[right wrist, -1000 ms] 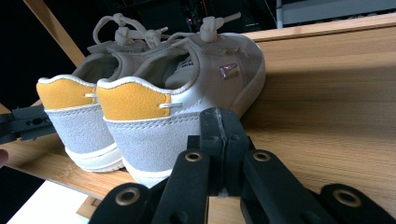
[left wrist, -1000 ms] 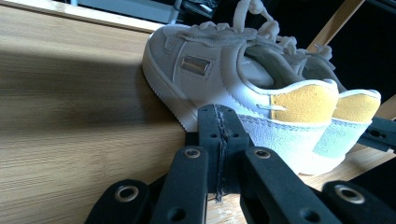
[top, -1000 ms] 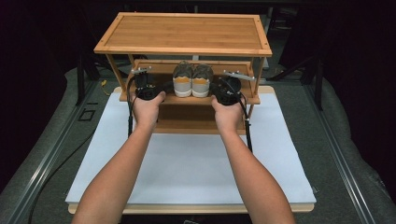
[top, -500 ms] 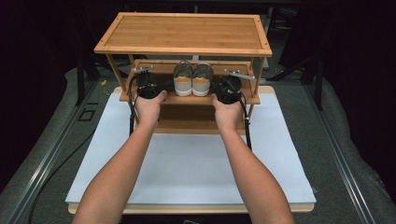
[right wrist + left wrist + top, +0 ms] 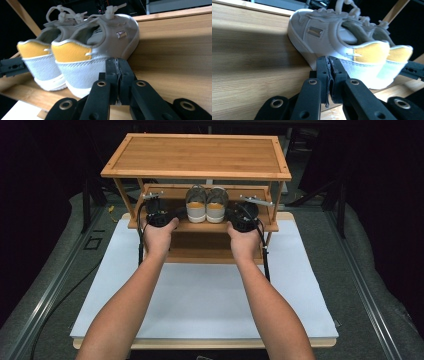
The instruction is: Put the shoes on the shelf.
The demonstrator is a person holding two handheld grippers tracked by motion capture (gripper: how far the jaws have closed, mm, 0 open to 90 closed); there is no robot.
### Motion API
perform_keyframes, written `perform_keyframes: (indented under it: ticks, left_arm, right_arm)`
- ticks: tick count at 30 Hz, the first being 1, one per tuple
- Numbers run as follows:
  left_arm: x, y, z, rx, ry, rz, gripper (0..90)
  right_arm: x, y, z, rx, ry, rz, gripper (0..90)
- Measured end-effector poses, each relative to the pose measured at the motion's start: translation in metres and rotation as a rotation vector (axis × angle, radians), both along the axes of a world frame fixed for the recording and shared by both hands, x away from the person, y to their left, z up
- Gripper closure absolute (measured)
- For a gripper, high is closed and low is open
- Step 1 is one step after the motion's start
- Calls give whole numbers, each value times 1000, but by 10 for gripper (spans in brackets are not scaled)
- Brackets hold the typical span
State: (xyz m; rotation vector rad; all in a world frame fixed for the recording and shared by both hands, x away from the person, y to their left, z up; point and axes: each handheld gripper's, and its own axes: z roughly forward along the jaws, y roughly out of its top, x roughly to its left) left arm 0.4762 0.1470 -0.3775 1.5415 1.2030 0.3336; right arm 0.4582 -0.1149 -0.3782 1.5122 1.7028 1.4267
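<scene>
A pair of grey sneakers [image 5: 206,205] with yellow heel patches stands heels-out on the middle shelf [image 5: 200,226] of a bamboo rack. My left gripper [image 5: 176,213] rests at the shelf's front edge, just left of the sneakers [image 5: 342,37]. Its jaws [image 5: 328,58] have just been opening a hair; the pads still look together and nothing is between them. My right gripper [image 5: 232,214] sits just right of the pair [image 5: 82,47]. Its jaws [image 5: 117,60] are shut on nothing, close to the nearer shoe's heel.
The rack's top shelf [image 5: 200,155] overhangs both grippers. The rack stands on a white board [image 5: 200,295] over a wooden tabletop. Grey carpet and metal rails flank the table. Each gripper view catches the other gripper's tip [image 5: 412,70] [image 5: 11,66] beyond the shoes.
</scene>
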Motion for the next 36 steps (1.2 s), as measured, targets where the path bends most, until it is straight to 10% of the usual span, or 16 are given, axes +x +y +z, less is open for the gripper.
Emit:
perform_keyframes:
  ticks: [21, 36]
  left_arm:
    - [-36, 9, 20, -33, -37, -84, 733]
    - [-65, 25, 18, 19, -48, -123, 609]
  right_arm:
    - [-28, 1, 14, -3, -8, 75, 793]
    - [-63, -12, 13, -18, -22, 112, 693]
